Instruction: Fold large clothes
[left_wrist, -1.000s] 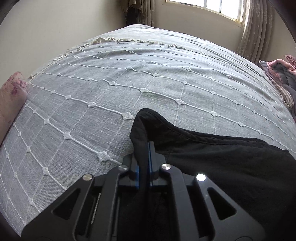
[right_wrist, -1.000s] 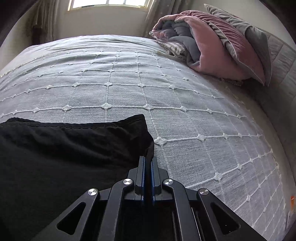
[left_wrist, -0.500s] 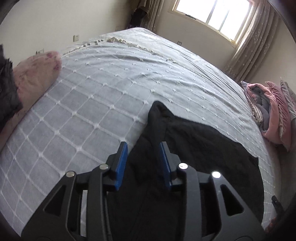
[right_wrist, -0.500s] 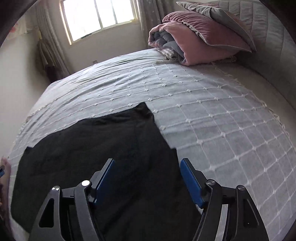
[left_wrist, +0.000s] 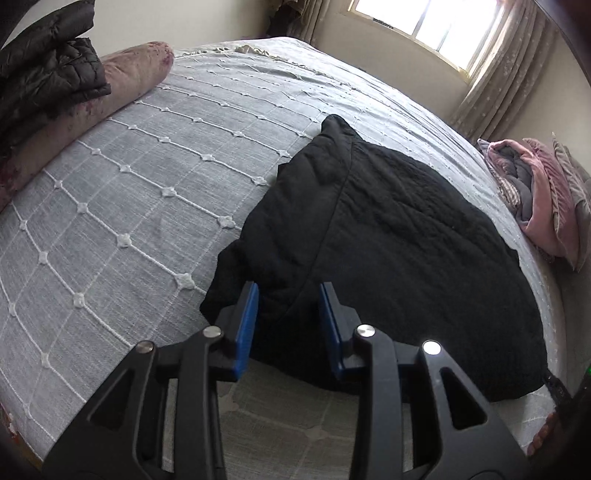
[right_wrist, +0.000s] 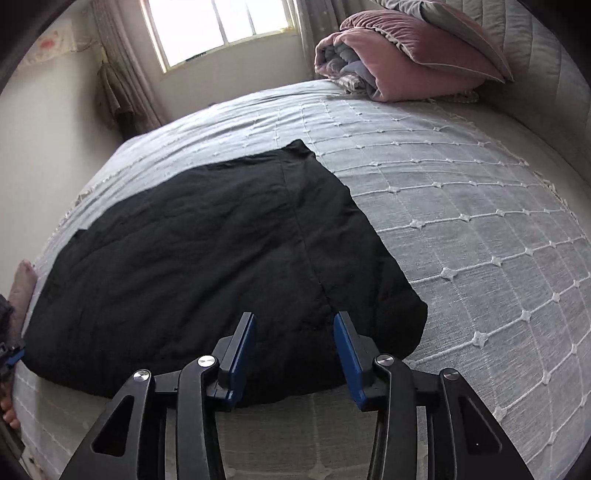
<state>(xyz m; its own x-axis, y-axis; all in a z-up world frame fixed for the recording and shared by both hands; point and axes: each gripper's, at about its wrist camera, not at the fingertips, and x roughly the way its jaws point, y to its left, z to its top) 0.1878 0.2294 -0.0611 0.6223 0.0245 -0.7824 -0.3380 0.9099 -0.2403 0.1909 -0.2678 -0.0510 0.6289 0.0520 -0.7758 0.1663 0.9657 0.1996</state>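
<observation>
A large black garment (left_wrist: 399, 236) lies spread flat on the grey quilted bedspread (left_wrist: 140, 192). It also shows in the right wrist view (right_wrist: 207, 266). My left gripper (left_wrist: 289, 295) is open and empty, raised above the garment's near left corner. My right gripper (right_wrist: 294, 325) is open and empty, raised above the garment's near right corner. A seam runs up the cloth between each pair of fingers.
A folded pink and grey duvet (right_wrist: 402, 62) and a grey pillow lie at the bed's head. A pink floral bolster (left_wrist: 92, 110) with a dark quilted jacket (left_wrist: 40, 70) on it lies at the left. A window (right_wrist: 221, 26) and curtains stand behind the bed.
Both grippers were shut on the garment's far corners, then opened and let go. They pulled back and rose toward the near edge of the bed. The garment now lies flat.
</observation>
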